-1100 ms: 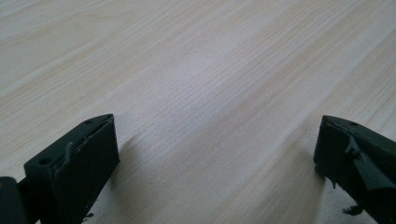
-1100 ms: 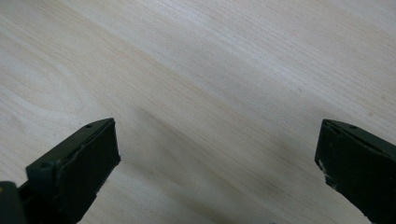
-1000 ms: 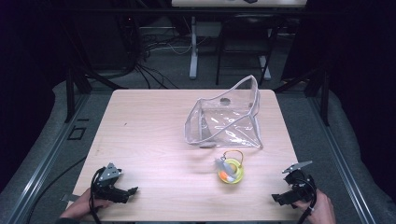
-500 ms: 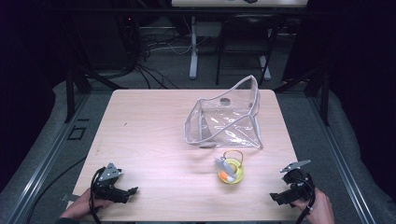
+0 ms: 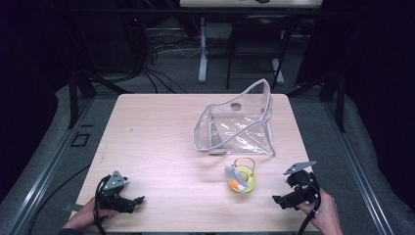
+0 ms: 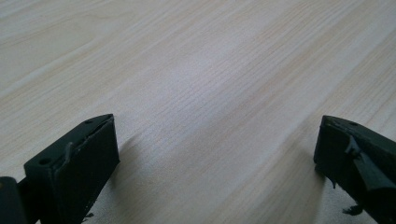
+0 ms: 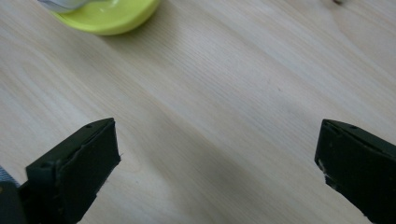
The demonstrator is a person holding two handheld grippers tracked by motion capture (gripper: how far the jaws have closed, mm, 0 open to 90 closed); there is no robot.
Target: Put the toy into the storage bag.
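Note:
A clear plastic pouch (image 5: 237, 126) stands open on the far right part of the light wooden table (image 5: 156, 132). In front of it lies a small yellow-green dish (image 5: 242, 180) with an orange and white item and a thin orange loop; its rim (image 7: 109, 18) shows at the top of the right gripper view. My left gripper (image 5: 138, 200) rests at the table's front left, open, with bare wood between its jaws (image 6: 215, 154). My right gripper (image 5: 277, 200) sits at the front right, open and empty (image 7: 215, 158), a short way right of the dish.
Black frame rails run along both sides of the table. Behind the table stand a white stand leg (image 5: 202, 49) and a tangle of cables (image 5: 161, 49) on the floor. The table's left half is bare wood.
The right gripper has shifted slightly toward the front edge. The left gripper, pouch and dish have kept their places.

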